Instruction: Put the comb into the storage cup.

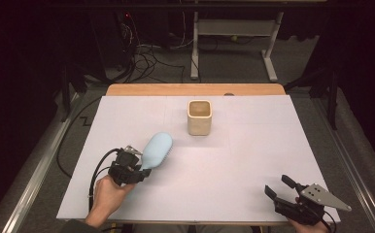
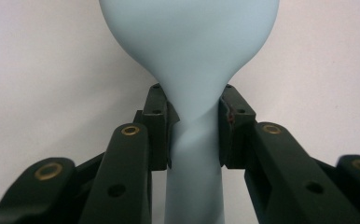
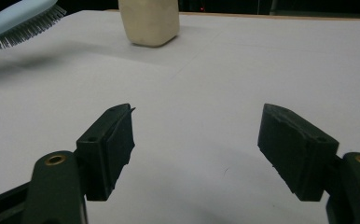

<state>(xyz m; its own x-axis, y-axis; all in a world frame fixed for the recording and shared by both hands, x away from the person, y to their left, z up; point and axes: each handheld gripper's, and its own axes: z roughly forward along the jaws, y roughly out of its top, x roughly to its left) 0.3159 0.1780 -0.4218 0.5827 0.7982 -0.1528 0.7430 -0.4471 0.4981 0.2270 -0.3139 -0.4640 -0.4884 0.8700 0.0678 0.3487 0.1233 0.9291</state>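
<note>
While the left gripper (image 2: 196,135) clamps the blue hairbrush (image 1: 156,149) at its neck, the brush seems lifted off the table (image 1: 234,170), head aimed toward one o'clock | next, probably: carry to the cream cup (image 1: 199,117), tip handle-down | right gripper (image 1: 279,188) at five o'clock, jaws wide apart, holding nothing.

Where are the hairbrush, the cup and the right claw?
hairbrush (image 1: 157,149), high view, back of its light blue head
cup (image 1: 199,124), high view, front wall of the cream square cup
right claw (image 3: 197,154), right gripper view, midway between its open fingertips
</note>
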